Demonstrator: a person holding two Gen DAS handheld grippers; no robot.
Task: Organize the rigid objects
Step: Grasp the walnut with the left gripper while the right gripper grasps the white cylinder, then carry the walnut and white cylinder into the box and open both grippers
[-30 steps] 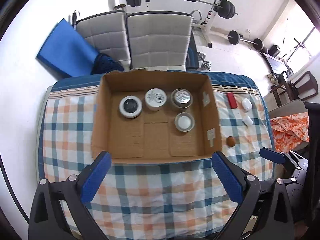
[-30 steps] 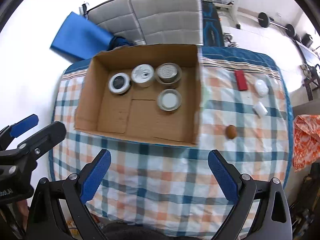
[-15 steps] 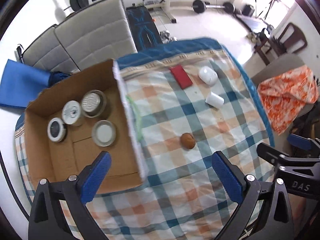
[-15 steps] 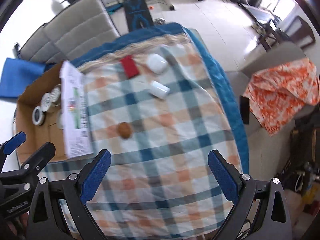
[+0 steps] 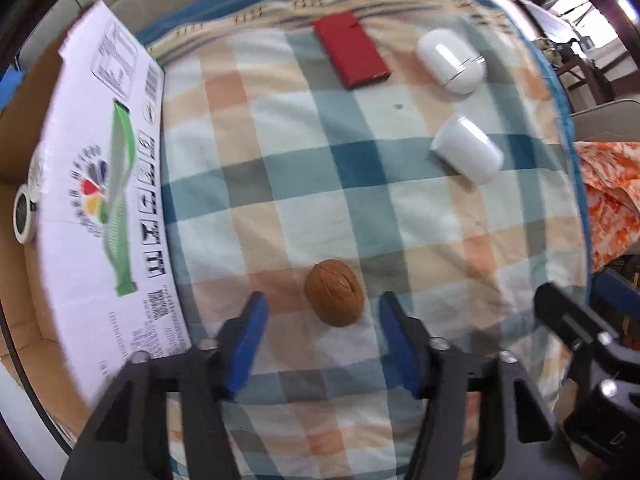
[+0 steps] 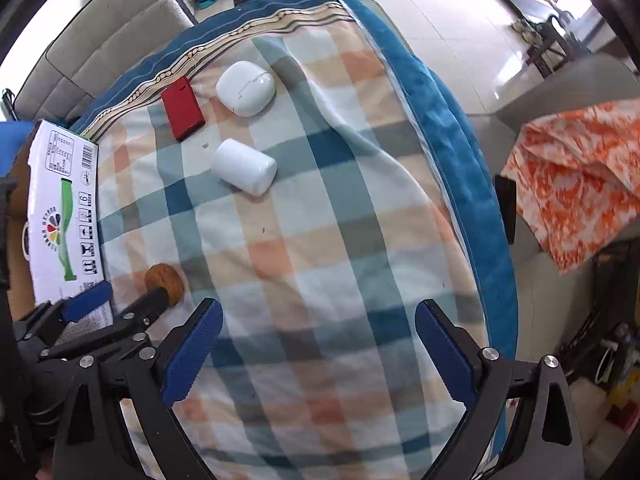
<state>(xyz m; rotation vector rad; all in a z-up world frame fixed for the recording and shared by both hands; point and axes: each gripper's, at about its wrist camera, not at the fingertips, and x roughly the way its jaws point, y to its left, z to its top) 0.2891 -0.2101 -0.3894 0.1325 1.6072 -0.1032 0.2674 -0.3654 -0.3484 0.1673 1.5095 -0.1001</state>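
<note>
Dropped low over the checked cloth [image 5: 304,184] since a moment ago, left gripper [image 5: 320,312] now straddling the walnut [image 5: 334,298], blue fingers [image 5: 249,332] spread wide on either side, nothing clamped, no contact visible. Right gripper [image 6: 316,324] hovering apart over bare cloth, likewise spread and holding nothing. Just left of the walnut, printed wall of the cardboard box [image 5: 116,184], a round tin [image 5: 23,216] peeking inside. Farther out, white cylinder [image 5: 466,154] on its side, then white case [image 5: 450,60] and red card [image 5: 351,55] near the far edge.
</note>
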